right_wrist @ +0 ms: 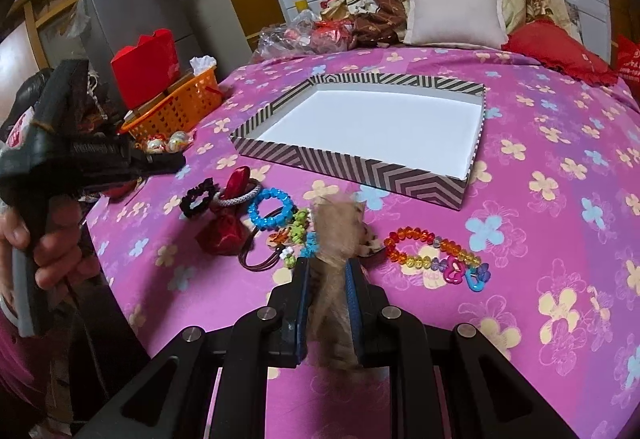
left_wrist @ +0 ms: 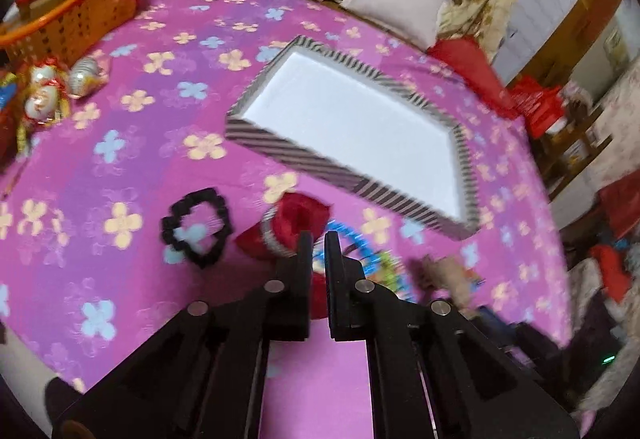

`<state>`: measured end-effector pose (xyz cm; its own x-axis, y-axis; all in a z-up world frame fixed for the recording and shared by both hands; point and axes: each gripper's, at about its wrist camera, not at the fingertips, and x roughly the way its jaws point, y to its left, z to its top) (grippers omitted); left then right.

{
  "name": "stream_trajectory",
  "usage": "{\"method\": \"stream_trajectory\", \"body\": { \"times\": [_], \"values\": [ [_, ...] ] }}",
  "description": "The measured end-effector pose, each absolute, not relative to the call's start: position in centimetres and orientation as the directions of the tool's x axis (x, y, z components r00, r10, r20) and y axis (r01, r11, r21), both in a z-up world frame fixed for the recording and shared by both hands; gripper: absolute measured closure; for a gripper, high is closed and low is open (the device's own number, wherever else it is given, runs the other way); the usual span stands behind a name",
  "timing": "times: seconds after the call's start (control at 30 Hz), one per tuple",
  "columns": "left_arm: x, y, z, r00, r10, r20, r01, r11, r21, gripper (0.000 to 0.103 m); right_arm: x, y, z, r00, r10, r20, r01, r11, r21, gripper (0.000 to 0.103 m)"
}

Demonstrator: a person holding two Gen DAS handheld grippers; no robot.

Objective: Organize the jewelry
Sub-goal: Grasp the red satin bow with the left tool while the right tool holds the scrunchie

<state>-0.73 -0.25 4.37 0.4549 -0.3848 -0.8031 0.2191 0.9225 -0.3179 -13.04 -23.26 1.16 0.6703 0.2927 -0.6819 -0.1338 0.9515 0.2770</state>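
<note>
In the right wrist view, nearest to the camera, the right gripper point(right_wrist: 327, 265) has its 2 jaws closed on a beige furry hair tie point(right_wrist: 334, 239), which stands up between the blue pads, blurred, just above the pink flowered cloth point(right_wrist: 560, 199). So, in my judgement, the step in hand is the carrying of this piece to the box, and the next move calls for a lift toward 12 o'clock, over the near striped wall, and then an opening of the jaws above the white floor. Around the gripper lie the other pieces: at 3 o'clock a multicolour bead bracelet point(right_wrist: 434, 251) with heart charms, at 10 o'clock a blue bead bracelet point(right_wrist: 272, 209), a red satin bow with a silver band point(right_wrist: 228, 211) and a black scrunchie point(right_wrist: 197, 197), all close together on the cloth. At 9 o'clock a hand point(right_wrist: 48, 251) holds the left gripper point(right_wrist: 176, 161) above the cloth edge; in the left wrist view its jaws stand narrow, almost together, and I see nothing held between them. Farther, at 12 o'clock, the striped box point(right_wrist: 344, 163) sits open with nothing visible inside, so the sorting seems to be at its beginning. Beyond it, at 10 o'clock, stands an orange basket point(right_wrist: 180, 111).
</note>
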Motion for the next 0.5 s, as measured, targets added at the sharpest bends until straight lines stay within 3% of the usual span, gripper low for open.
{"method": "stream_trajectory", "body": {
  "times": [0.07,0.13,0.2,0.4,0.43,0.5],
  "values": [
    [-1.2,-0.4,3.2,0.456,-0.332,-0.826,0.216,0.941,-0.259,0.090,-13.0,-23.2,1.1,0.668,0.292,-0.685,-0.134,0.952,0.274,0.086],
    [-1.5,-0.5,2.0,0.453,-0.302,-0.839,0.212,0.950,-0.228,0.060,-12.8,-23.2,1.0,0.663,0.295,-0.688,-0.134,0.951,0.278,0.086],
    [-1.9,-0.7,0.5,0.447,-0.284,-0.848,0.202,0.956,-0.213,0.050,-12.7,-23.1,0.7,0.658,0.295,-0.693,-0.130,0.951,0.281,0.086],
    [-1.7,-2.0,-2.2,0.437,-0.219,-0.872,0.175,0.972,-0.156,0.050,-11.9,-23.4,-0.6,0.630,0.278,-0.725,-0.102,0.955,0.278,0.086],
    [-1.6,-2.2,-2.3,0.440,-0.218,-0.871,0.175,0.972,-0.155,0.050,-11.8,-23.6,-0.9,0.626,0.278,-0.728,-0.097,0.955,0.281,0.081],
    [-1.6,-2.8,-2.7,0.443,-0.202,-0.874,0.176,0.975,-0.136,0.050,-11.6,-23.6,-1.4,0.617,0.284,-0.734,-0.087,0.952,0.294,0.061]
  ]
}}
